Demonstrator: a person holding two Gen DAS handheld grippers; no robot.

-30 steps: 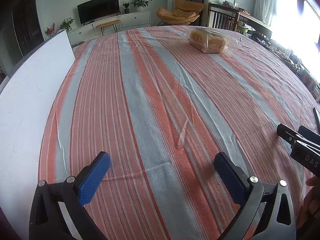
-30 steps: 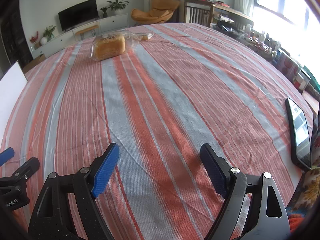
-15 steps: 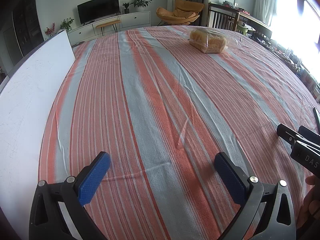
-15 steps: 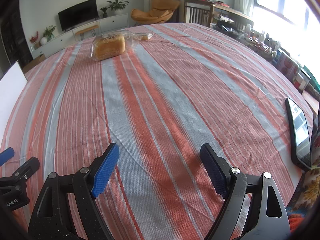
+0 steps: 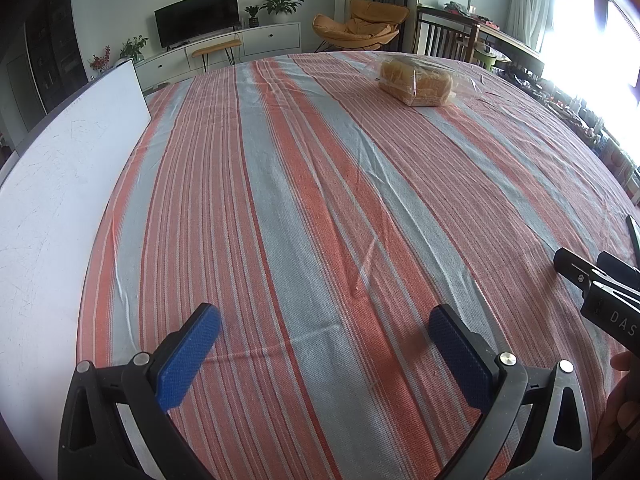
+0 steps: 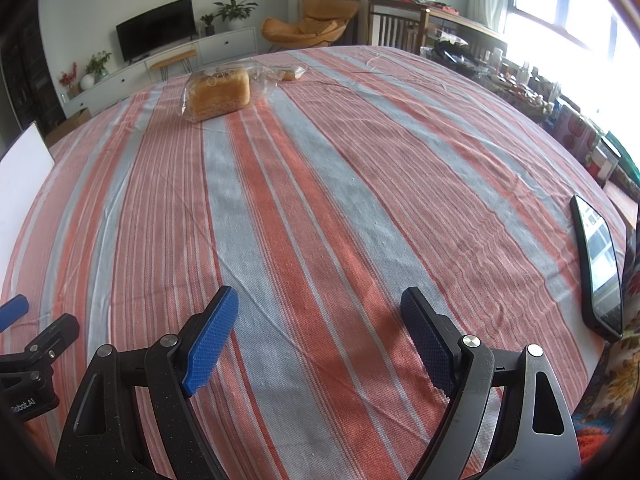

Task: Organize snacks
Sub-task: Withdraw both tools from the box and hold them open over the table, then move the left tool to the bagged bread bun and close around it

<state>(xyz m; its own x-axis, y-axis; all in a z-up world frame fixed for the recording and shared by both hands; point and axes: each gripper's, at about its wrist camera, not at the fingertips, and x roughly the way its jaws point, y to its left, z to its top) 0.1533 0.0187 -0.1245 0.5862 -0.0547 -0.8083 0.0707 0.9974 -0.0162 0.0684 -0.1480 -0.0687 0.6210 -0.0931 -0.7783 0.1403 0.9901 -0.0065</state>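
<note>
A loaf of bread in a clear plastic bag (image 5: 416, 82) (image 6: 218, 90) lies at the far end of the striped tablecloth (image 5: 320, 200) (image 6: 320, 200). A smaller wrapped snack (image 6: 290, 74) sits just behind it to the right. My left gripper (image 5: 320, 328) hovers open over the near part of the cloth with nothing between its blue pads. My right gripper (image 6: 316, 312) is open too, also empty, and far from the loaf. Each gripper shows at the edge of the other's view.
A white board (image 5: 60, 184) lies along the table's left side. A dark phone (image 6: 598, 264) rests near the right edge. Beyond the table are a TV cabinet, an orange chair (image 5: 360, 26) and a cluttered sideboard by the window.
</note>
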